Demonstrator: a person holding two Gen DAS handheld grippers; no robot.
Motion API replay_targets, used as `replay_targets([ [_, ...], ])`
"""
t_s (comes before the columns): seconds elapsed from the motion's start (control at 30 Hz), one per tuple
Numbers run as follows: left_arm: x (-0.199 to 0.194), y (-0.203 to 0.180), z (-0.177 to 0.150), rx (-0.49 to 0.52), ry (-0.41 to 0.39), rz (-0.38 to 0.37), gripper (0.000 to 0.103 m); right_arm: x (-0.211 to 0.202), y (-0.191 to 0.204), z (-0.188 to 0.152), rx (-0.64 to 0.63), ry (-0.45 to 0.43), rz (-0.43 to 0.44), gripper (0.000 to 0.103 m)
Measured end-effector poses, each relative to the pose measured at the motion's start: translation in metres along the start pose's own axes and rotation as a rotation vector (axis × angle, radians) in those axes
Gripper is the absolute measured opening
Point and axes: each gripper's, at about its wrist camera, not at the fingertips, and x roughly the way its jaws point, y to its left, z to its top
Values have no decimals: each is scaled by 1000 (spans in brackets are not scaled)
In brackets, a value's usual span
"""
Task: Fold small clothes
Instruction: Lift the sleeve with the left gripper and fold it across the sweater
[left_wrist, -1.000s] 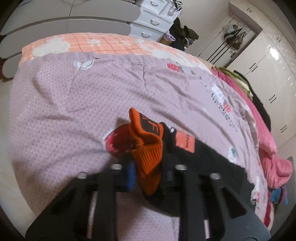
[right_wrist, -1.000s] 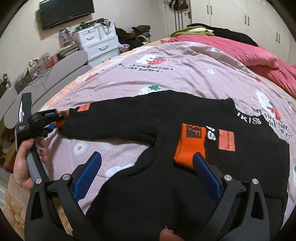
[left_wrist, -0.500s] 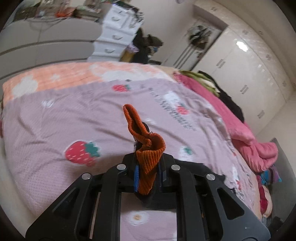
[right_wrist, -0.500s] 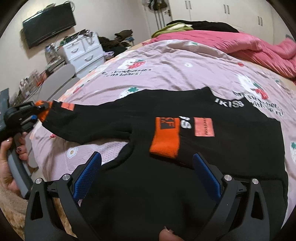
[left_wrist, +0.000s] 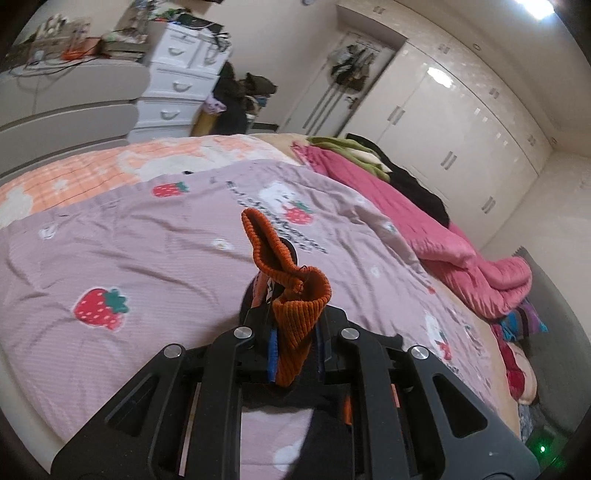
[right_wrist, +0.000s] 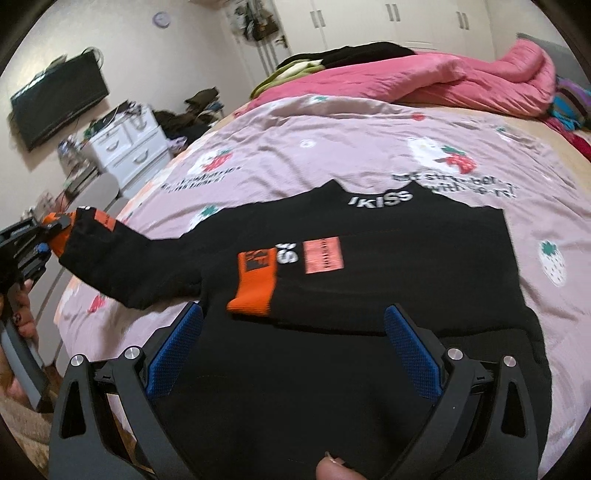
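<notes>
Left gripper (left_wrist: 295, 354): jaws clamped on orange ribbed cuff (left_wrist: 295, 321) of black sweatshirt's (right_wrist: 369, 295) sleeve, lifted clear of the lilac strawberry bedspread (left_wrist: 129, 258); seen at far left in right wrist view. Sleeve's long axis runs from there rightward to the garment body at frame centre. Right gripper (right_wrist: 291, 343): jaws wide, empty, over the sweatshirt's lower front, nearer the second, already folded-in cuff (right_wrist: 255, 284).

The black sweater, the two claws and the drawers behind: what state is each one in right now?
Black sweater: spread flat on the bed, one sleeve folded across its chest.
Other sleeve: lifted off the bed by its orange cuff.
Left claw: shut on the orange cuff.
Right claw: open, empty, over the sweater.
White drawers: closed.
Pink duvet: bunched up.
</notes>
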Motion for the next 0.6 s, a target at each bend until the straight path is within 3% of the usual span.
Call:
replay_targets([
  [0.6,22,-94,-39,144,92,-135,7,-43,-71,-11,131,-64,-80,98],
])
